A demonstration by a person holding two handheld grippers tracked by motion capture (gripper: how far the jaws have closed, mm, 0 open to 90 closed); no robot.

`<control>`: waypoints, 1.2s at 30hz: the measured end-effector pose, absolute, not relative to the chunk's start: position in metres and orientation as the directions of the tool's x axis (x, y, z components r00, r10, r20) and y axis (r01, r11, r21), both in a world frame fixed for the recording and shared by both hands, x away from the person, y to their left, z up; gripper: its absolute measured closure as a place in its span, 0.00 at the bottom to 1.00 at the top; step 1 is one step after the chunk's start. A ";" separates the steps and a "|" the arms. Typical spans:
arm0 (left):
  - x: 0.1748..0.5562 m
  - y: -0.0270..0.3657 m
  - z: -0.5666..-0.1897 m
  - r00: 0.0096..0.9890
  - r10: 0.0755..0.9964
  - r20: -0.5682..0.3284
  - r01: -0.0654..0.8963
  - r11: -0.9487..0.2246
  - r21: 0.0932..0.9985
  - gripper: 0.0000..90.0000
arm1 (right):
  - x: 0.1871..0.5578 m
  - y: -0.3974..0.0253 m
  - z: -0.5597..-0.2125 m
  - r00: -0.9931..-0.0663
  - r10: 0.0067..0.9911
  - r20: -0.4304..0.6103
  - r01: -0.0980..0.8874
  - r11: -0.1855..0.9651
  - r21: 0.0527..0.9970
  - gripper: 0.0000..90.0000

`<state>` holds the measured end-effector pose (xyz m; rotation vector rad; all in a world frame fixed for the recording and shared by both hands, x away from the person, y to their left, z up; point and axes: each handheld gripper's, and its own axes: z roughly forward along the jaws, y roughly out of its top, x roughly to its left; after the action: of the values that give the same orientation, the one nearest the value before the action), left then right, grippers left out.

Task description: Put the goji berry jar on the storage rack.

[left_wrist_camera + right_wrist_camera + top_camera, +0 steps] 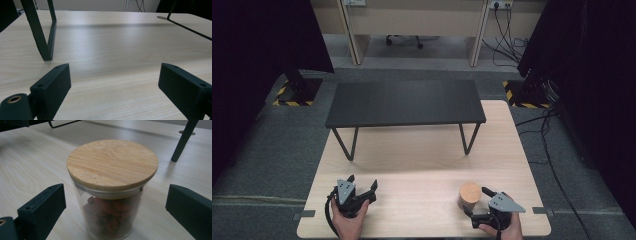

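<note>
While the glass jar point(111, 195) is standing upright near the front right of the wooden table point(412, 160), wooden lid point(112, 163) on and something reddish inside, the right gripper point(484, 200) is bracketing it, jaws spread on either side without touching. Its long axis is running vertically, so a level squeeze looks right. Well apart, the left gripper point(362, 187) is resting low, jaws wide over bare wood.

Both grippers, left point(362, 187) and right point(476, 204), low, jaws seemingly spread wide.
</note>
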<state>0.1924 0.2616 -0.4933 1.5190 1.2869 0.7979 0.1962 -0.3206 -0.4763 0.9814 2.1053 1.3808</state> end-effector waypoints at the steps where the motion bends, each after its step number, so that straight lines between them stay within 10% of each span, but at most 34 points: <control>1: 0.192 0.262 -0.493 0.231 0.968 -0.099 0.343 0.014 0.939 0.11 | 0.198 -0.320 -0.476 -0.655 0.756 0.024 0.324 0.252 0.912 0.07; 16: 0.192 0.262 -0.493 0.230 0.968 -0.100 0.344 0.016 0.939 0.11 | 0.210 -0.309 -0.476 -0.674 0.738 -0.011 0.310 0.296 0.903 0.28; 36: 0.192 0.262 -0.493 0.228 0.968 -0.101 0.343 0.017 0.939 0.11 | 0.202 -0.299 -0.453 -0.626 0.779 -0.028 0.246 0.231 0.941 0.29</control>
<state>0.1921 0.2619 -0.4935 1.5143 1.2902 0.7968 0.2023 -0.2991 -0.4528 0.9377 2.0068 1.3943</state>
